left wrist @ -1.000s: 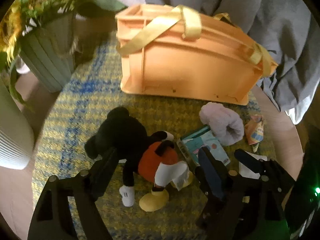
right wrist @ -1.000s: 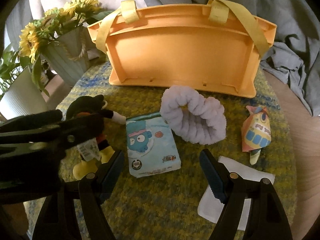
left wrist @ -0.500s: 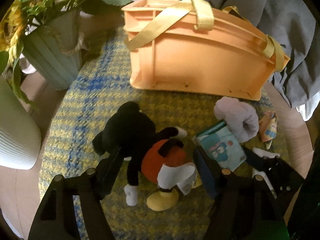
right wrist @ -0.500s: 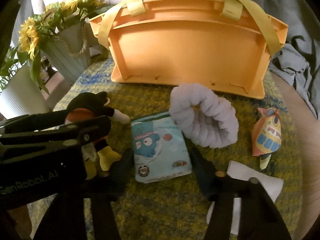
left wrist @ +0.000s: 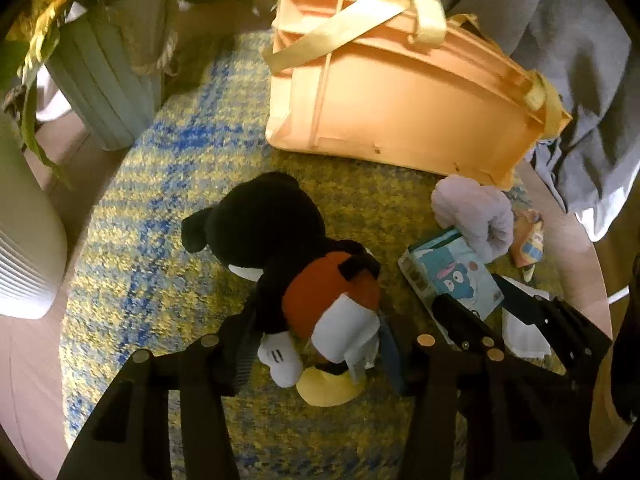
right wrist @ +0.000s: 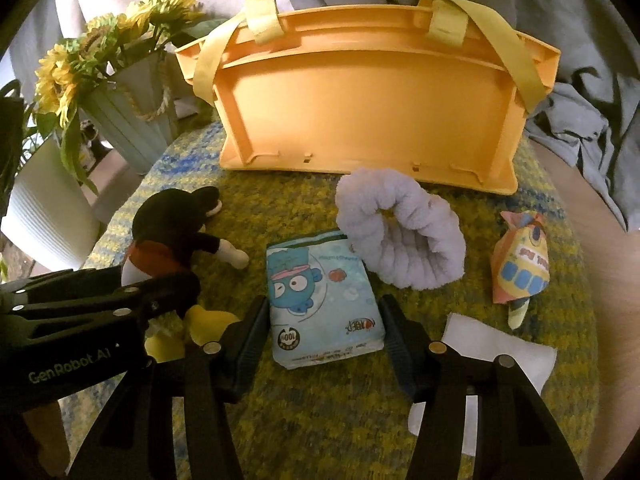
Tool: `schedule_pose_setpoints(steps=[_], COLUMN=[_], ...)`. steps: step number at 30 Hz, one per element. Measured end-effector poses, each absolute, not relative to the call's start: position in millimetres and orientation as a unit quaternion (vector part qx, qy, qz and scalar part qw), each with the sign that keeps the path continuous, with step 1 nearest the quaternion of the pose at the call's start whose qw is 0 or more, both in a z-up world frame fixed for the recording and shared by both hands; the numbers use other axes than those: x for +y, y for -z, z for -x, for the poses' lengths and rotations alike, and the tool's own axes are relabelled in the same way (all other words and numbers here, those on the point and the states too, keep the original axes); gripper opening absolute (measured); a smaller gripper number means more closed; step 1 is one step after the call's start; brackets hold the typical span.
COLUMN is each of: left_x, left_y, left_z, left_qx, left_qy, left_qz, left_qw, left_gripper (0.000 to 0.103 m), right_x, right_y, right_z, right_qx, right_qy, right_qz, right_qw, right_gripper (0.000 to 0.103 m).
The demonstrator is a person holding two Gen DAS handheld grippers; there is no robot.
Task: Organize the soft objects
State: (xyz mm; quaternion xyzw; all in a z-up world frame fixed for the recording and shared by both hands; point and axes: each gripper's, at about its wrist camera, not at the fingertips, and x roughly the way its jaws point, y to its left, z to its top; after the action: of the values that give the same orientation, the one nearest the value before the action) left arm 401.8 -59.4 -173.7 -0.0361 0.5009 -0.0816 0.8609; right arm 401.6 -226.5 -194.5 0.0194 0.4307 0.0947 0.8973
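Note:
A black and red mouse plush (left wrist: 296,264) lies on the yellow-blue rug (left wrist: 160,240). My left gripper (left wrist: 316,344) is open, its fingers on either side of the plush's legs. A blue tissue pack (right wrist: 320,292) lies flat on the rug. My right gripper (right wrist: 324,332) is open, its fingers on either side of the pack's near end. A lilac fluffy band (right wrist: 404,236) lies behind the pack. An orange basket (right wrist: 368,108) with yellow straps stands at the back. The plush also shows in the right wrist view (right wrist: 172,240).
A small orange toy packet (right wrist: 520,264) and a white cloth (right wrist: 496,356) lie at the right. A pale green vase with sunflowers (right wrist: 132,120) and a white ribbed pot (right wrist: 44,208) stand at the left. Grey fabric (right wrist: 580,80) lies behind the basket.
Both grippers have moved forward and down. The left fingers now flank the plush's legs, and the right fingers now flank the tissue pack.

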Motion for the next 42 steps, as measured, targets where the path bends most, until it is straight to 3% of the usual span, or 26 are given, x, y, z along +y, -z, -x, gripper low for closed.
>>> schedule_pose_setpoints(steps=[42], left_x=[-64.1], left_y=[68.6], left_z=[-338.0], left_qx=[0.342], left_qy=[0.129], left_qz=[-0.010], left_qw=[0.931], left_gripper=[0.048], right_x=[-245.2], right_y=[78.8], right_z=[-333.6], right_qx=[0.310], right_qy=[-0.067], right_qz=[-0.065], right_qw=[0.946], right_gripper=[0.055])
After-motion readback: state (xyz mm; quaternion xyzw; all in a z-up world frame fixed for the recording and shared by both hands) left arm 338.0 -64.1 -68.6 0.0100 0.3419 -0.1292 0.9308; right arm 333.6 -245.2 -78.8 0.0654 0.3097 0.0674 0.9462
